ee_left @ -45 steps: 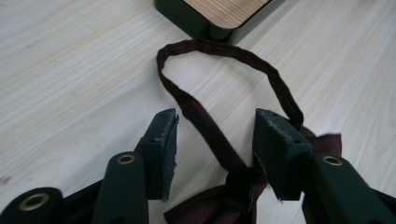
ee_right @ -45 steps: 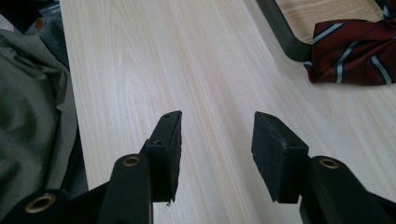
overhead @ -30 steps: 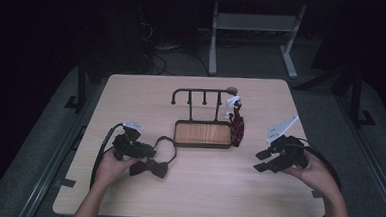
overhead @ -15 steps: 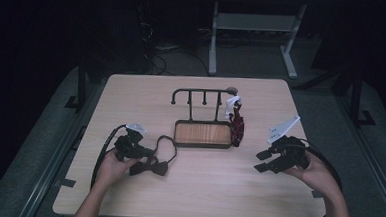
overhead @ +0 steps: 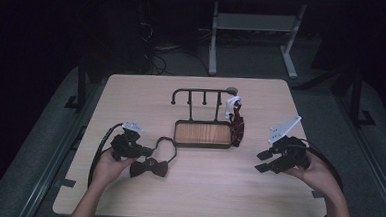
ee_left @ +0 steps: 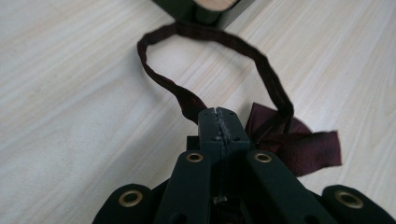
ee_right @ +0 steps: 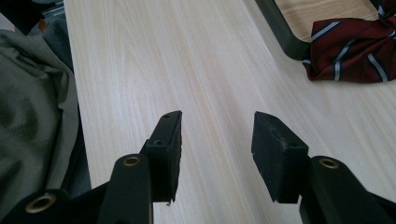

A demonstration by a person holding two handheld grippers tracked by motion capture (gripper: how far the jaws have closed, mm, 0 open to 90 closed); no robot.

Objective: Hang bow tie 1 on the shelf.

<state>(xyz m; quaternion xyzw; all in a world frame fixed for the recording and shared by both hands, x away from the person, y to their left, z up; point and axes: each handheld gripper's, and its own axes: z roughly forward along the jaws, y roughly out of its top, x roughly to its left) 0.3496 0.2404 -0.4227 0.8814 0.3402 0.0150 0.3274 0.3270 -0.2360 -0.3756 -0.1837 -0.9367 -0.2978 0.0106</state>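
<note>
A dark bow tie point(overhead: 149, 168) was seen lying on the wooden table point(overhead: 186, 198), near the front left part. Its thin neck strap point(ee_left: 159, 79) was spread out in a loop on the table, and the far end of the loop lay right by the corner of a dark tray point(overhead: 202, 145).

The left gripper point(overhead: 139, 151) was held low at the bow tie. Its jaws had just been closing, and in the left gripper view point(ee_left: 219, 126) they were seen pressed together. The strap was met by them right where it joined the bow, so it looked to be pinched there, but the pinched bit itself was hidden by the jaws. One wing of the bow was seen sticking out just beside the jaws.

The right gripper point(overhead: 262, 161) was held at the right side of the table, well apart from the bow tie. Its jaws were left open, with only bare table between them point(ee_right: 215, 140).

The tray with a wooden floor was set in the middle of the table. A black rack point(overhead: 202, 94) with small hooks was stood up behind it. A red striped tie point(overhead: 237, 127) was hung at the right end of the rack, and its bottom was bunched up on the table against the tray's right side point(ee_right: 355, 46).
</note>
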